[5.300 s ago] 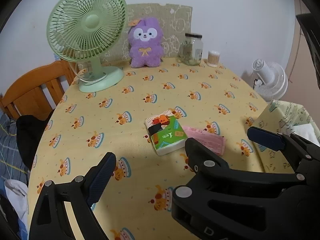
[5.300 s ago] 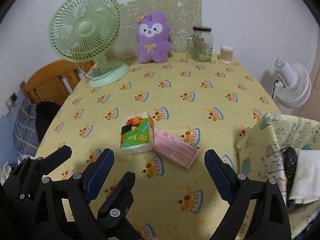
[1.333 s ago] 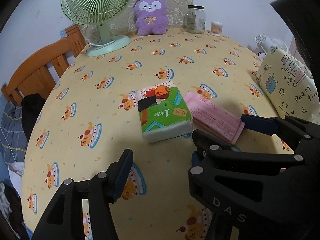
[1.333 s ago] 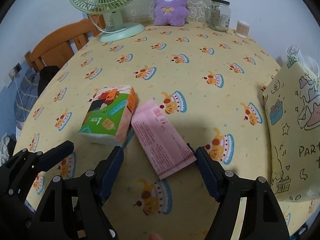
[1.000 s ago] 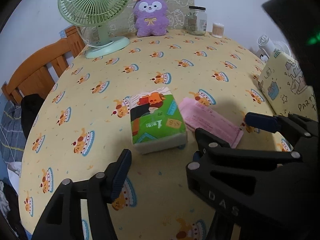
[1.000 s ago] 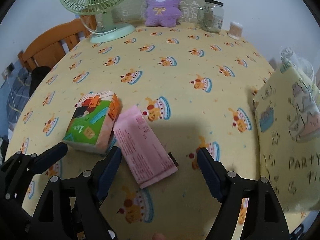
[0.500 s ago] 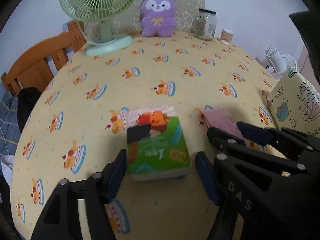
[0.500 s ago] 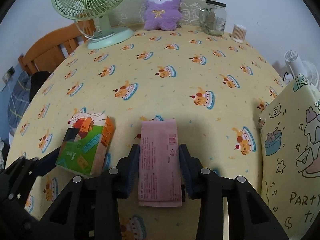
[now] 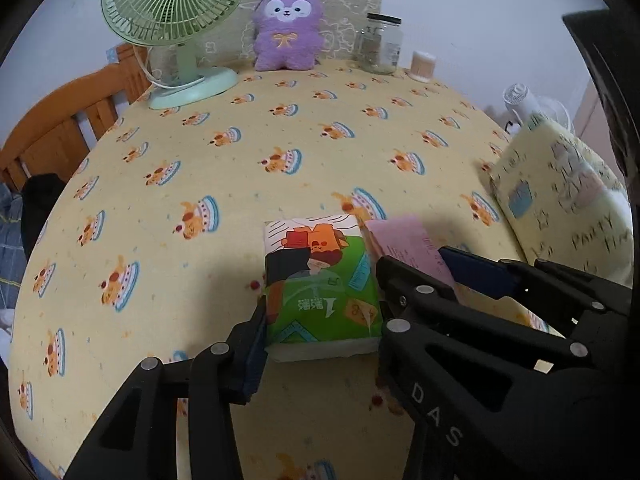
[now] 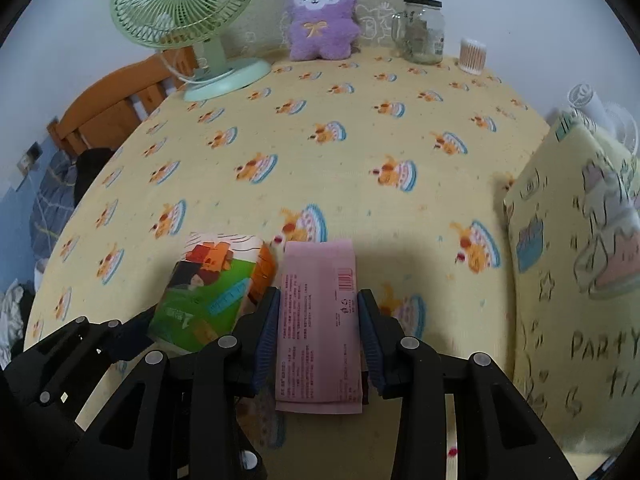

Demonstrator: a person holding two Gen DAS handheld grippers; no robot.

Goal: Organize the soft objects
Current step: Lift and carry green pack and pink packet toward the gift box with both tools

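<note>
While the left gripper is closing its jaws around the green-and-orange soft tissue pack lying near the front of the yellow cake-print tablecloth, it should squeeze only until the wrapper dimples, staying centred so the pack lifts level. Just beside it on the right, the right gripper is clamped on the flat pink tissue packet; a straight, slow lift should carry it toward the yellow party-print fabric bag without brushing its neighbour.

Home bedrm/living rm: plush toy, desk fan, wooden chair by cake-print tablecloth.
</note>
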